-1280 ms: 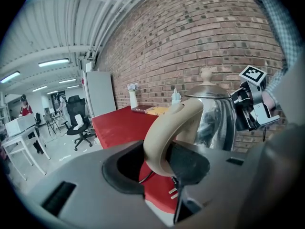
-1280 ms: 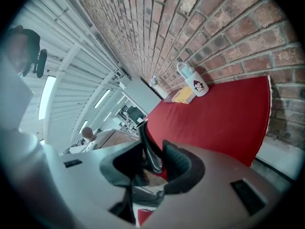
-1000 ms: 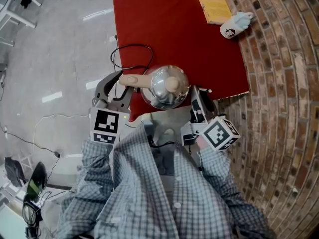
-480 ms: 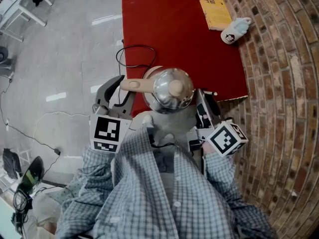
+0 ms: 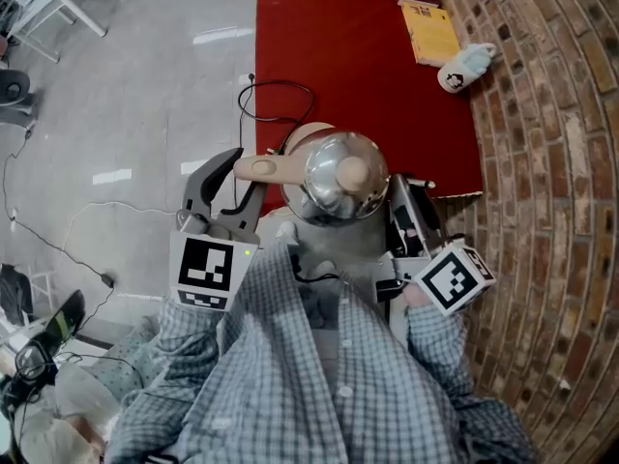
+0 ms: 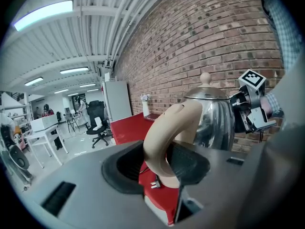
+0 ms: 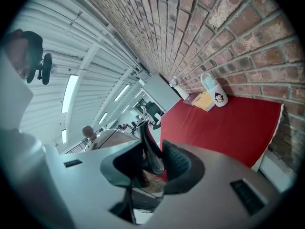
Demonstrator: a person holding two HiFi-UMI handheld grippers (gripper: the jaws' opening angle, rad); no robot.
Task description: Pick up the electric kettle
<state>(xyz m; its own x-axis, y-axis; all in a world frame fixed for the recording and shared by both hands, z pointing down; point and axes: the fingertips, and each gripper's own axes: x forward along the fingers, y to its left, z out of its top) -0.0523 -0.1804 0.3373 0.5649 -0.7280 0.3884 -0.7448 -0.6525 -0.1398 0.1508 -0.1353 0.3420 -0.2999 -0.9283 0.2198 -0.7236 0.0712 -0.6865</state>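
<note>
The electric kettle (image 5: 337, 177) is shiny steel with a beige knob and a beige handle (image 5: 263, 169); it hangs over the near end of the red table (image 5: 319, 37). My left gripper (image 5: 240, 180) is shut on the handle (image 6: 159, 137), which fills the gap between its jaws. My right gripper (image 5: 401, 199) is at the kettle's right side, shut on a thin dark, shiny part of the kettle (image 7: 150, 156), apparently the spout. The kettle's body (image 6: 214, 123) and my right gripper (image 6: 250, 109) also show in the left gripper view.
A black power cable (image 5: 276, 100) loops on the red cloth behind the kettle, and a beige round base (image 5: 302, 135) peeks out there. A yellow book (image 5: 430, 32) and a white penguin mug (image 5: 462, 66) lie at the far right. A brick wall (image 5: 551, 162) runs along the right.
Both grippers have risen with the kettle held between them; it looks larger and closer to the head camera, and the beige base now shows behind it.
</note>
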